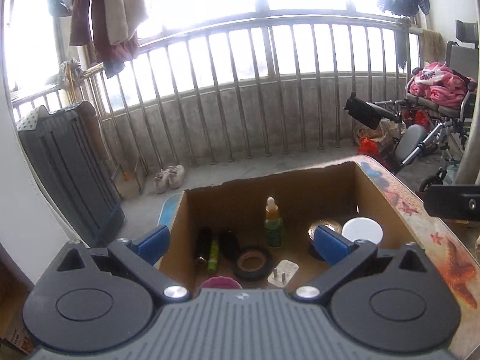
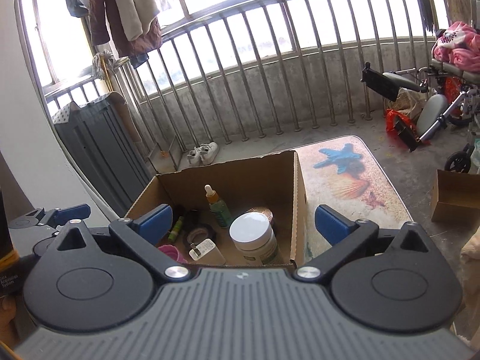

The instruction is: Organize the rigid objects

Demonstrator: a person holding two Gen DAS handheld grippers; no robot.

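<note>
Both claws hang empty with jaws spread wide above the open brown cardboard box (image 2: 297, 186) standing on the seashell-printed table (image 2: 354, 180): the left gripper (image 1: 241, 240) over the box's near edge, the right gripper (image 2: 243, 220) straddling its right wall. Inside stand a white-lidded round plastic jar (image 2: 255, 237) and a green dropper bottle with a pale rubber bulb (image 2: 217, 204); lying flat are a black tape roll (image 1: 253, 262), a white wall-plug charger (image 2: 207, 250), slim dark tubes (image 1: 204, 246) and a pink scalloped cup (image 1: 220, 282). All look light and stiff. The jar seems best gripped across its smooth lid, squeezed firmly; the dropper bottle, likely glass and top-heavy, around its body, not its bulb.
</note>
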